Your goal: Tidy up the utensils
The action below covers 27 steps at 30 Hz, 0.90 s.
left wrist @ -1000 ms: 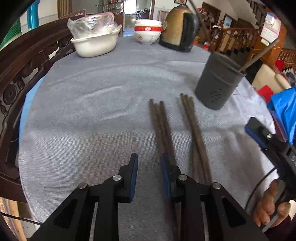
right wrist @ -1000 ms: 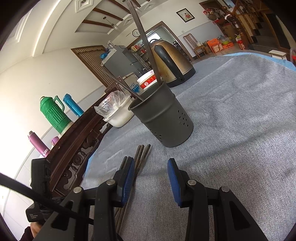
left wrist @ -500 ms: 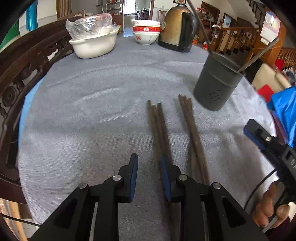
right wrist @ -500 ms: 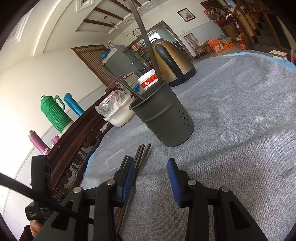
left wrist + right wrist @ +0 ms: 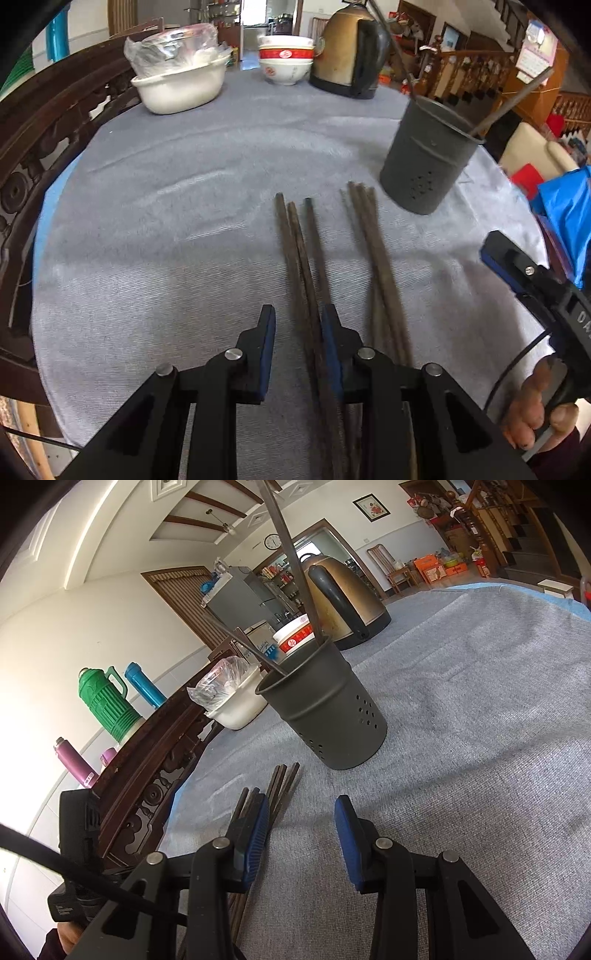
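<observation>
Left wrist view: left gripper (image 5: pixel 297 326) pitched down, jaws narrow, straddling chopsticks (image 5: pixel 301 258), not pinching.
Right gripper (image 5: pixel 301 829): wider, empty, near holder (image 5: pixel 325 710).
Room: open cloth (image 5: pixel 166 221) left of holder.

Dark brown chopsticks (image 5: pixel 306 258) are lying flat on the grey-clothed bench (image 5: pixel 166 221) in two loose bundles, side by side, tips pointing toward the dark grey perforated holder (image 5: pixel 424 162). The holder's standing upright just beyond them, with two thin sticks (image 5: pixel 291 565) leaning inside it.
</observation>
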Each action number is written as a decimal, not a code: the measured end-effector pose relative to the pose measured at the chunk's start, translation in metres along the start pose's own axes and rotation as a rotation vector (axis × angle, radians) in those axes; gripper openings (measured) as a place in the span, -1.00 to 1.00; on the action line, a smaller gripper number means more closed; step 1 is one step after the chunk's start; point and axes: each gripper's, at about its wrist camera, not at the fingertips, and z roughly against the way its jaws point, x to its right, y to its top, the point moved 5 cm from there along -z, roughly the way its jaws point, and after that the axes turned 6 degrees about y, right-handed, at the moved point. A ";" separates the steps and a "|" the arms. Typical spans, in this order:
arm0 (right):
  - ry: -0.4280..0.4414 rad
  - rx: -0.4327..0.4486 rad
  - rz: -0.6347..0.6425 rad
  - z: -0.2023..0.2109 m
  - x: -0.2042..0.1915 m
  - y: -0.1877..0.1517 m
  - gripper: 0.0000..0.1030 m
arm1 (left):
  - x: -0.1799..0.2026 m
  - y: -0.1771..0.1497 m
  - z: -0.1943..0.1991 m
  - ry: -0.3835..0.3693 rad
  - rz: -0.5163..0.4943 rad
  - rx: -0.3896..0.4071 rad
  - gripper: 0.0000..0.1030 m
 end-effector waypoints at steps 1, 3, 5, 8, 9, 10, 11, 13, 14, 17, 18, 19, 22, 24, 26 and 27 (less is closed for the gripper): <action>-0.001 -0.001 -0.001 0.000 0.000 0.000 -0.22 | -0.005 -0.002 -0.003 0.011 0.009 -0.019 -0.46; -0.004 -0.004 -0.001 -0.001 0.000 0.000 -0.22 | -0.014 -0.005 -0.006 0.010 0.035 -0.041 -0.47; -0.008 -0.008 -0.001 -0.001 0.001 0.000 -0.21 | -0.021 -0.007 -0.006 -0.017 0.065 -0.047 -0.47; -0.022 -0.021 -0.001 -0.004 0.001 -0.001 -0.21 | -0.025 -0.008 0.001 -0.020 0.065 -0.032 -0.47; -0.029 -0.028 0.001 -0.005 0.001 -0.001 -0.21 | -0.026 -0.008 0.002 -0.026 0.065 -0.030 -0.47; -0.029 -0.032 0.004 -0.006 0.000 -0.002 -0.21 | -0.027 -0.008 0.004 -0.033 0.067 -0.029 -0.47; -0.026 -0.034 0.007 -0.006 -0.001 -0.002 -0.21 | -0.027 -0.009 0.006 -0.040 0.069 -0.027 -0.47; -0.020 -0.044 0.018 -0.007 -0.006 -0.003 -0.21 | -0.030 -0.010 0.009 -0.047 0.073 -0.020 -0.47; -0.022 -0.061 0.026 -0.009 -0.009 -0.005 -0.20 | -0.032 -0.009 0.009 -0.048 0.075 -0.019 -0.47; -0.023 -0.098 0.075 -0.013 -0.028 -0.011 -0.19 | -0.039 -0.008 0.012 -0.063 0.094 -0.019 -0.47; -0.023 -0.113 0.108 -0.016 -0.040 -0.012 -0.19 | -0.041 -0.009 0.013 -0.068 0.099 -0.018 -0.47; -0.031 -0.129 0.128 -0.019 -0.047 -0.014 -0.19 | -0.041 -0.008 0.011 -0.072 0.105 -0.015 -0.47; -0.069 -0.208 0.174 -0.036 -0.064 -0.022 -0.23 | -0.042 -0.007 0.011 -0.077 0.109 -0.011 -0.47; -0.106 -0.252 0.198 -0.047 -0.069 -0.030 -0.24 | -0.044 -0.009 0.011 -0.078 0.112 -0.010 -0.47; -0.149 -0.275 0.220 -0.054 -0.069 -0.037 -0.32 | -0.045 -0.012 0.011 -0.078 0.112 -0.016 -0.47; -0.162 -0.286 0.227 -0.057 -0.068 -0.040 -0.40 | -0.044 -0.013 0.009 -0.077 0.110 -0.017 -0.47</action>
